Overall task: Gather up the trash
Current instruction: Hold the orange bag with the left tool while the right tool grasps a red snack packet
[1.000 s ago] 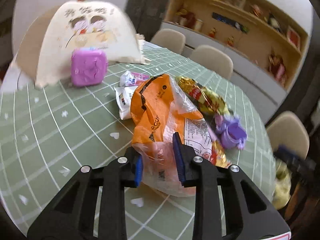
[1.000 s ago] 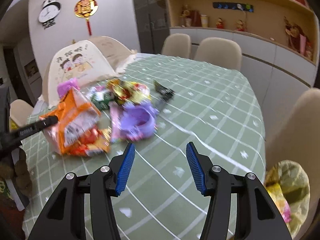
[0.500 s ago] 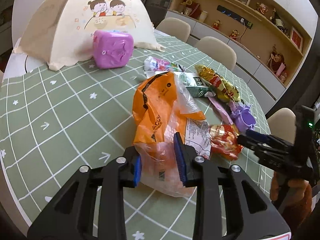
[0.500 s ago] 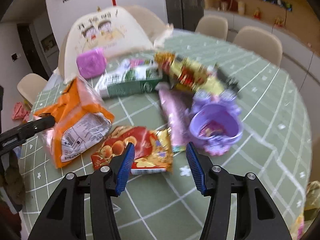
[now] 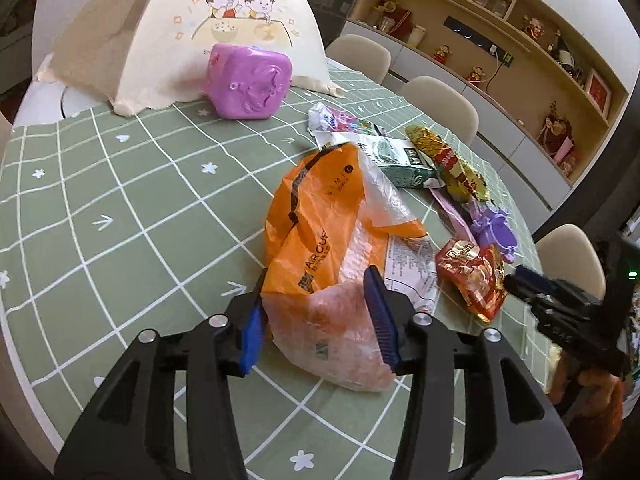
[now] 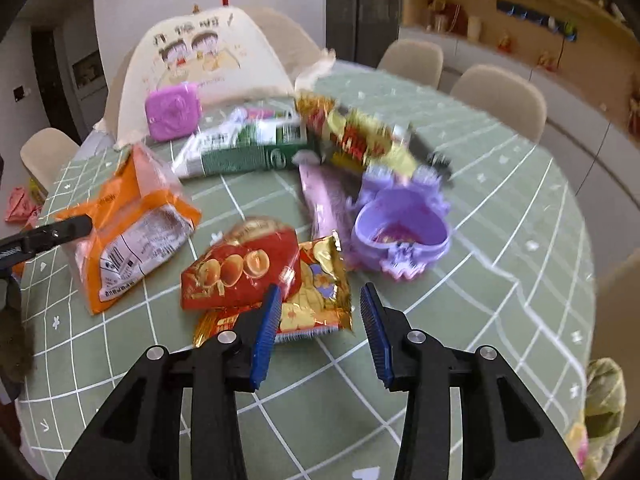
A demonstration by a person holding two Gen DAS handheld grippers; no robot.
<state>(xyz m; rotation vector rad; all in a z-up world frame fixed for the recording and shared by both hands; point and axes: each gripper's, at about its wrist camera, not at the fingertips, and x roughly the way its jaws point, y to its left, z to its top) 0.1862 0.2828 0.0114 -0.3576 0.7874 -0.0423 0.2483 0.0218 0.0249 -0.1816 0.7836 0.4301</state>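
Observation:
An orange plastic bag lies on the green checked tablecloth. My left gripper straddles its near end; its jaws are opening and the pads no longer squeeze the bag. A red and gold snack packet lies right of the bag. My right gripper hangs over the packet's near corner with its jaws closing and the corner between the pads, untouched. Behind it are a purple cup, a pink wrapper, a green carton and a gold and red wrapper.
A purple box stands in front of a cream mesh food cover at the table's far side. Beige chairs ring the table. A yellow-green patterned bag hangs off the table's right edge. Shelves line the back wall.
The left jaws have spread apart around the orange bag. My right gripper has come in low over the red and gold packet, and its jaws have narrowed.

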